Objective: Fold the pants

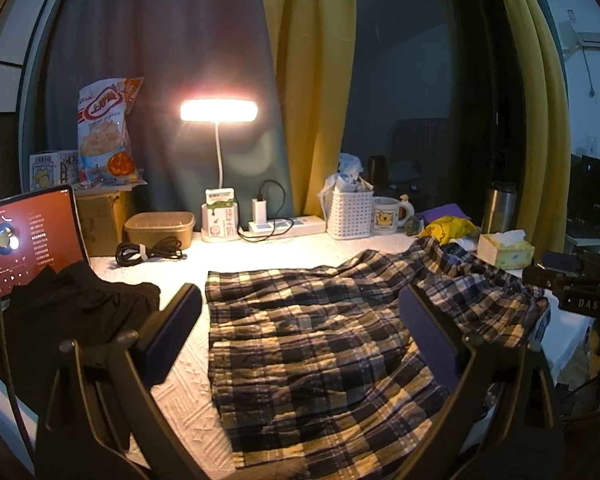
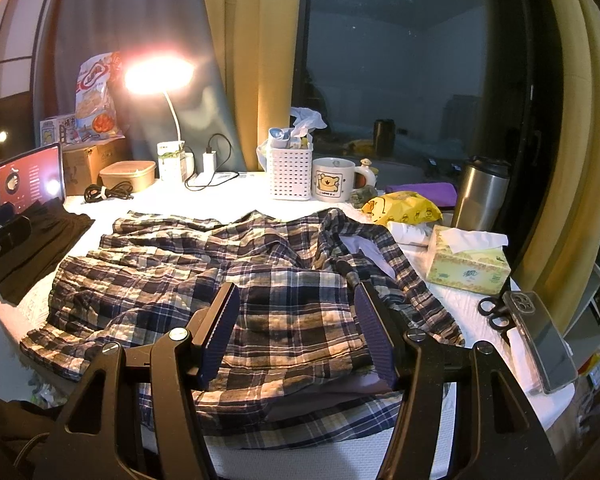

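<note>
The plaid pants point(image 2: 228, 280) lie spread and wrinkled on the white counter point(image 1: 260, 252), in front of the lit desk lamp point(image 1: 219, 111). Both the left claw point(image 1: 300, 320) and the right claw point(image 2: 296, 328) hang above the pants with jaws wide apart, grasping nothing. A folded black garment point(image 1: 72, 312) lies left of the pants, below the lamp.

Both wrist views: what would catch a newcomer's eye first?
The lit desk lamp glaring at the back of the table, against the curtains. Then the rumpled plaid pants spread across the white tabletop, with both pairs of tongs, left and right, open above them.
</note>
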Available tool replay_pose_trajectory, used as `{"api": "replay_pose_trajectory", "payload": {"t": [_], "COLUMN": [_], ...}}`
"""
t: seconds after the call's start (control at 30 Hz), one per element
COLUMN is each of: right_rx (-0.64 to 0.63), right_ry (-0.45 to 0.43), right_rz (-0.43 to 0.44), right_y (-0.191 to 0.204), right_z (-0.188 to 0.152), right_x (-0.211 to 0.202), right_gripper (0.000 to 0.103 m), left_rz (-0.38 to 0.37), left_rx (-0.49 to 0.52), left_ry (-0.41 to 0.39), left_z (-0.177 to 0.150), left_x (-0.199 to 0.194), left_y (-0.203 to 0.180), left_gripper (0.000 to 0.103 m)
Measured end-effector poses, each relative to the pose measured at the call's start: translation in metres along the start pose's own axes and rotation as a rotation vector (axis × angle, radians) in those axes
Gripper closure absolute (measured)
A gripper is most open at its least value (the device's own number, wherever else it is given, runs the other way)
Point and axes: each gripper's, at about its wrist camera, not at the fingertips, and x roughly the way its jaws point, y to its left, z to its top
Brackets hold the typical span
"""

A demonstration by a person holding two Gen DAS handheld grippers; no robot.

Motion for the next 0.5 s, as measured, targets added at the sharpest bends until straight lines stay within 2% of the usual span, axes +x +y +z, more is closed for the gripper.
{"api": "replay_pose_trajectory", "payload": {"t": [0.5], "right_rx": [0.0], "right_ry": [0.001], "right_rz": [0.002], "right_y": [0.0021], "right_z": [-0.0003], "right_x": [0.0012], "right_gripper": [0.04], "left_rz": [0.005], "left_rx": [-0.025], "left_ry": [0.022], "left_z": [0.0001], "left_x": [0.0056], "left_y": [0.0015], "left_gripper": [0.004]}}
